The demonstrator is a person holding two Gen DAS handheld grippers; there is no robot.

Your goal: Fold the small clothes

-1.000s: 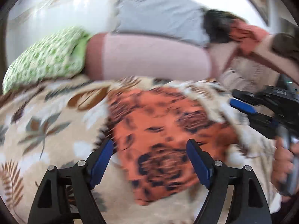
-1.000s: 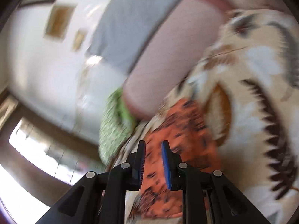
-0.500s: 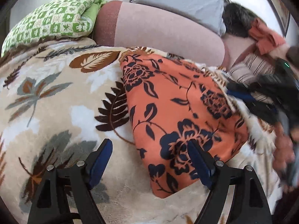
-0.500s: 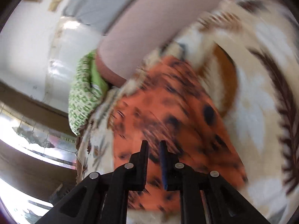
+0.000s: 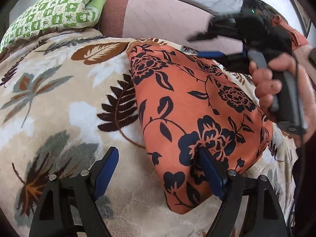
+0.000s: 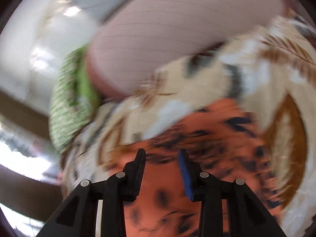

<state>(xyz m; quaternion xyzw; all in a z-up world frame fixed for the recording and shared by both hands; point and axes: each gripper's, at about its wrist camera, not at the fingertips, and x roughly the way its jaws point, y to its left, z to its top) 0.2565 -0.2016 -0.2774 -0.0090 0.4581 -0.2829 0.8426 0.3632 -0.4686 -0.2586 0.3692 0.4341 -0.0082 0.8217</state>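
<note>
Flat, folded orange garment bears dark navy flower prints.

You will find no readable text, label, brand, number or sign in either view. The orange floral cloth, the leaf-print blanket under it and the green checked pillow beyond the blanket carry patterns only, no lettering. The right wrist view is too blurred to read anything.
</note>
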